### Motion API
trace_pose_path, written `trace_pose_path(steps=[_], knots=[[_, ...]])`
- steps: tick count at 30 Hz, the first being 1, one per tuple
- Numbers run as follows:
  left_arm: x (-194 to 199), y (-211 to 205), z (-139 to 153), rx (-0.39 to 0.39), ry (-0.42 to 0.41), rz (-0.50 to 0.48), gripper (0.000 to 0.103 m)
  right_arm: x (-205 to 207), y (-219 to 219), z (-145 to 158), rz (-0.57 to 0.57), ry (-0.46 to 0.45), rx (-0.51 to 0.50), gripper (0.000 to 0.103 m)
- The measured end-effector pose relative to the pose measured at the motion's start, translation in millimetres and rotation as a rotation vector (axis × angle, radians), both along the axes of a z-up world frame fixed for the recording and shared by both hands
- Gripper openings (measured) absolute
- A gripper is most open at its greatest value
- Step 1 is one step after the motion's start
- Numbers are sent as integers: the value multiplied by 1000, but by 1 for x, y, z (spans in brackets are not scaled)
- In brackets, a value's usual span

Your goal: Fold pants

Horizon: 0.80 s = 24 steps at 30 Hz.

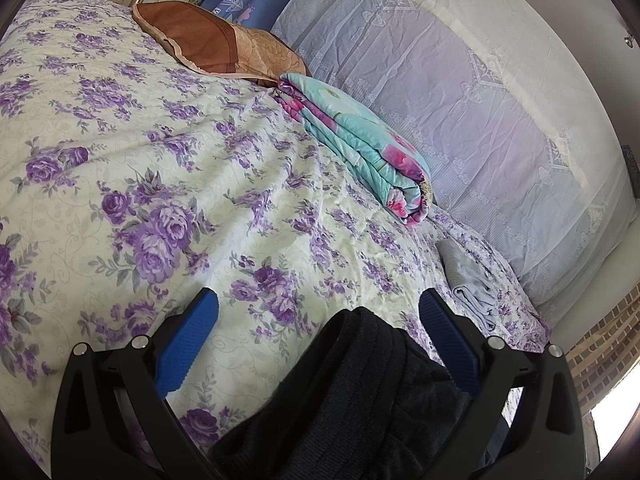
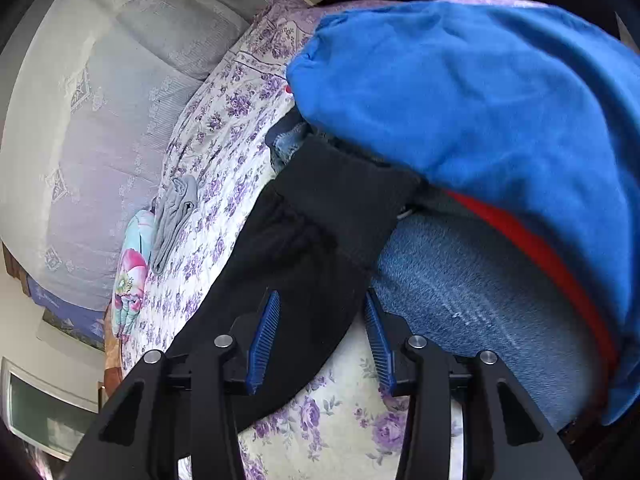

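Black pants (image 1: 360,392) lie on the purple-flowered bedspread (image 1: 160,160). In the left wrist view my left gripper (image 1: 320,304) is open wide, its blue pads (image 1: 188,344) apart, with the bunched black fabric between the fingers near their base, not pinched. In the right wrist view the black pants (image 2: 320,240) stretch from a clothes pile down between the fingers. My right gripper (image 2: 320,300) is open, its blue pads (image 2: 264,336) either side of the black fabric without closing on it.
A pile of clothes lies at the right: a blue garment (image 2: 480,100), a red one (image 2: 540,256) and blue jeans (image 2: 480,300). A folded grey cloth (image 1: 468,280), a folded turquoise quilt (image 1: 360,136) and a brown pillow (image 1: 208,44) line the bed's curtain side (image 1: 460,100).
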<state>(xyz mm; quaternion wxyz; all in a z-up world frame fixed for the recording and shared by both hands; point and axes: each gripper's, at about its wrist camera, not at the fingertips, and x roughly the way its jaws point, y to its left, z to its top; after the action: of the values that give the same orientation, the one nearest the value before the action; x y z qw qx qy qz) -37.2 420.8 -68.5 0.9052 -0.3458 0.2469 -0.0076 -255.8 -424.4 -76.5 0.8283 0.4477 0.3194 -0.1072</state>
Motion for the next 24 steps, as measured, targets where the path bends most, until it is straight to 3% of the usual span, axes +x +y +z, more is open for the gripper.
trace_pose_path(steps=[6,10,12,15,17,18,22,24], knots=[[0,0,0,1,2,-1,98,6,3,-11,-28,-58,12,43],[0,0,0,3,4,-6,98,0,5,4,-60,-42,-31,43],[0,0,0,4,5,-5,98,-11,11,24,-112,-42,-145,45],[1,-1,0,9,11,-8,98,-20,41,67,-179,-75,-451,50],[1,-2,0,10,15,-15,98,-1,74,84,-38,-139,-531,50],[0,-2,1,8,20,-20,98,16,92,86,68,-172,-519,50],[-25,-21,15,-44,-14,-98,98,108,184,77,518,-248,-346,50],[-39,-41,30,17,-23,-140,98,151,239,71,720,-262,-280,50]])
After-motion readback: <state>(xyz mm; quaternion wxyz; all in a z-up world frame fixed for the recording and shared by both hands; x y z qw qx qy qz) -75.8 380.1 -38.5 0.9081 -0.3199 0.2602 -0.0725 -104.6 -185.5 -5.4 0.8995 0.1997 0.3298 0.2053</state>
